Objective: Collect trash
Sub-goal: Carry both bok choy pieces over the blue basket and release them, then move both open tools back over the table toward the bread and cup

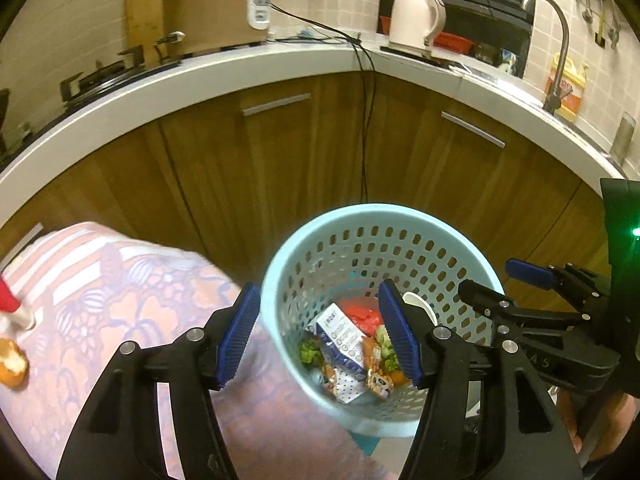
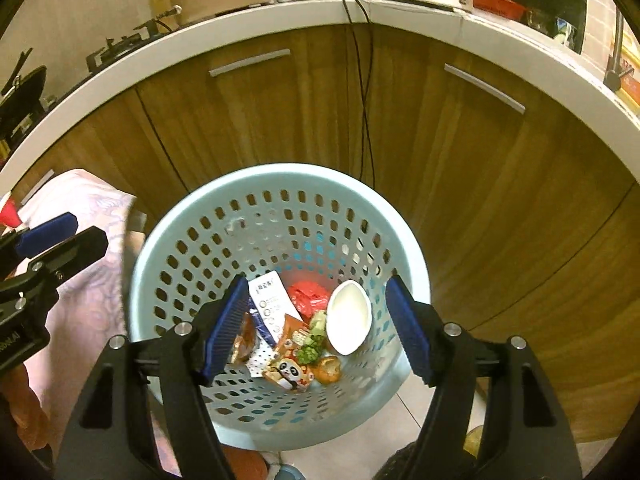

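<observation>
A light blue perforated bin [image 1: 360, 236] stands on the floor by the wooden cabinets; it also shows in the right wrist view [image 2: 280, 188]. Inside lie a white cup [image 2: 348, 318], a blue-white carton [image 2: 268, 304], a red wrapper [image 2: 308, 296], a panda snack packet [image 2: 288, 372], green scraps and orange peel. My left gripper [image 1: 320, 340] is open and empty above the bin's left rim. My right gripper [image 2: 316, 332] is open and empty over the bin's mouth. Each gripper shows at the edge of the other's view.
A table with a patterned pink cloth [image 1: 120, 292] stands left of the bin, with an orange peel piece [image 1: 12, 364] and a red-and-white object [image 1: 10, 304] at its left edge. Behind are wooden cabinets [image 1: 280, 152], a white counter with kettle [image 1: 416, 20], pot [image 1: 216, 8], faucet [image 1: 556, 40] and hanging cables [image 1: 366, 120].
</observation>
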`<state>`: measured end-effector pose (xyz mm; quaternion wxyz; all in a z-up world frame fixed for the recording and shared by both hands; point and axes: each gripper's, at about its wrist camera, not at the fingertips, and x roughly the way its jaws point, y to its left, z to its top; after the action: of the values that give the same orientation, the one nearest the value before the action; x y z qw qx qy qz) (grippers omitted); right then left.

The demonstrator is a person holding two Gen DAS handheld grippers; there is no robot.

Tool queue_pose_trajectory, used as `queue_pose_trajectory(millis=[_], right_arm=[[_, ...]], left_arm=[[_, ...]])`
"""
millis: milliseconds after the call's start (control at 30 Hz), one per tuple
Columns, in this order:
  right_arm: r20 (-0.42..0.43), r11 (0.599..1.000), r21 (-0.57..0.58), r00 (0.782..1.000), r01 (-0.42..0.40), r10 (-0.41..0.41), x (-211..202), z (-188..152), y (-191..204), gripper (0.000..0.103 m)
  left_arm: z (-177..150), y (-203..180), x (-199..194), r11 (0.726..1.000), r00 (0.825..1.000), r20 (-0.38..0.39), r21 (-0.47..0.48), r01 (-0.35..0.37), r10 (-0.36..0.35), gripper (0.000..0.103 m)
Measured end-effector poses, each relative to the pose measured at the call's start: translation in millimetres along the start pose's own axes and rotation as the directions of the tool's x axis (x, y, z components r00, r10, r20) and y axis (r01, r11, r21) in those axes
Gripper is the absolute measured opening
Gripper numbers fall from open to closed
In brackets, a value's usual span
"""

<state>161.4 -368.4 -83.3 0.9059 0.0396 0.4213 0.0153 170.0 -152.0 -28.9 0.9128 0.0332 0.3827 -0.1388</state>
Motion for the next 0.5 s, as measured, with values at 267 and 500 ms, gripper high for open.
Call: queue_pose_trajectory(millis=[267,500], right_arm=[[0.059,0.995,-0.042,0.994,-0.086,0.088,-26.3,9.3,44.2,0.067],[0.110,0.984,-0.116,0.983,-0.132,0.144,-43.8,11.8,113.9,0.067]], left_arm=[[-11.2,47.4,-42.3,0.994,0.997,0.049,-0.095,-0.052,0.057,0.060],[-27.9,101.1,-85.4,0.975,0.988,0.087,-0.191,-0.110,0.129,0.063]])
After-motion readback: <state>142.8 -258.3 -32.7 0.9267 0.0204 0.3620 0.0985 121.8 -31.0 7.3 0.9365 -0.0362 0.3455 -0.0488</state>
